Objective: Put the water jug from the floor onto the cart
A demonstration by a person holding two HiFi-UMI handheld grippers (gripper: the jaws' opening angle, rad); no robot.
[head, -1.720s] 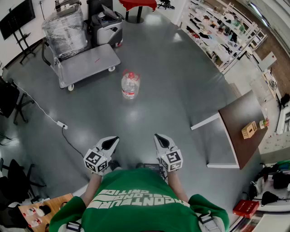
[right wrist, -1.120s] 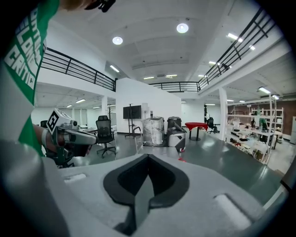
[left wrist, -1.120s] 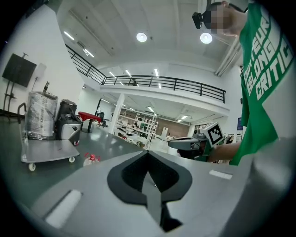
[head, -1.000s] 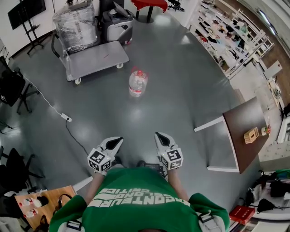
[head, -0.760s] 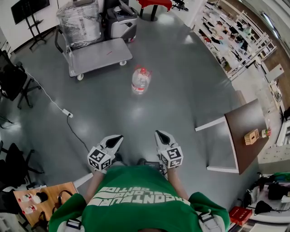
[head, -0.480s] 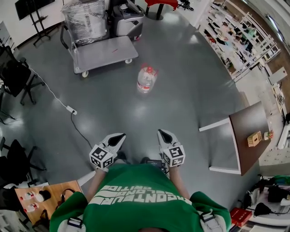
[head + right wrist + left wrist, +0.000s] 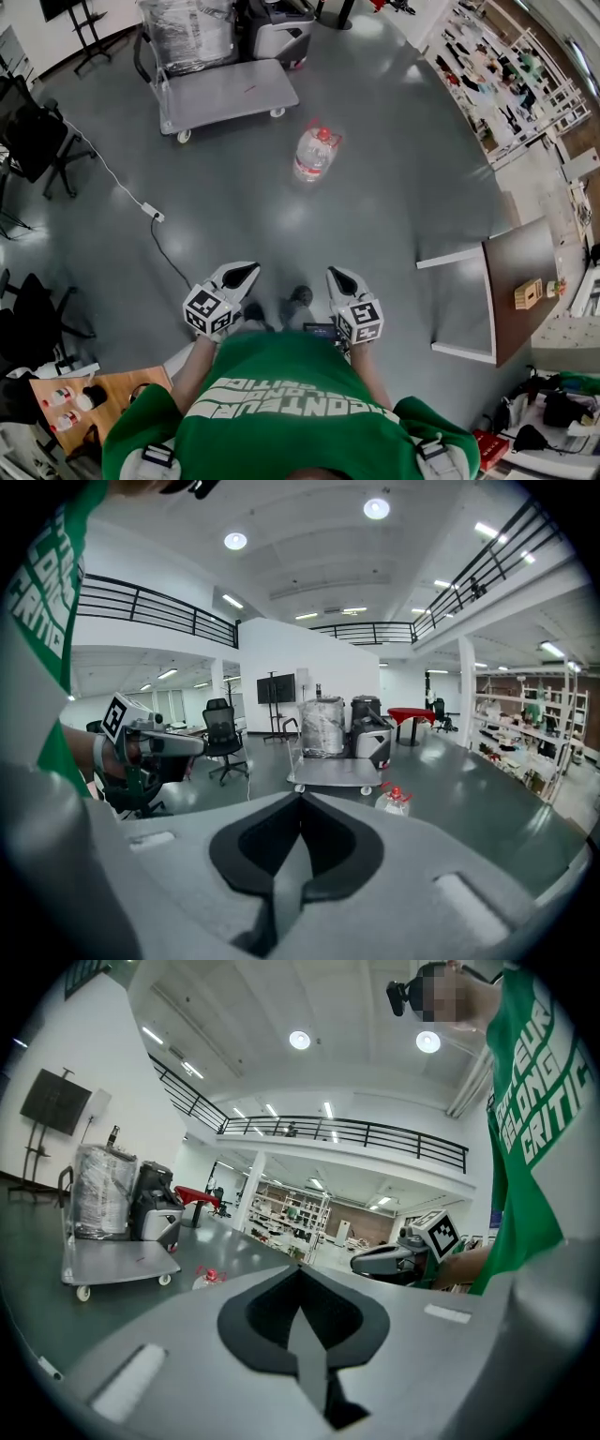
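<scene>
The clear water jug [image 7: 316, 153] with a red cap and handle stands upright on the grey floor, a few steps ahead of me. Just beyond it to the left is the flat grey cart [image 7: 225, 94], its deck bare. My left gripper [image 7: 246, 272] and right gripper [image 7: 339, 277] are held side by side near my body, far short of the jug, both shut with nothing in them. In the left gripper view, the jug [image 7: 208, 1279] and cart [image 7: 117, 1262] appear small past the shut left gripper [image 7: 300, 1267]. The right gripper view shows the jug [image 7: 395, 802] right of the cart [image 7: 335, 776].
A plastic-wrapped stack [image 7: 187, 33] stands at the cart's handle end, a grey machine [image 7: 277, 28] beside it. A power strip with a cable [image 7: 155, 214] lies on the floor at the left. Black chairs [image 7: 33, 131] at the left, a brown table [image 7: 525, 272] at the right.
The jug and cart have drawn nearer and slid right and down in the head view as I walk forward. Both grippers stay shut in front of my body.
</scene>
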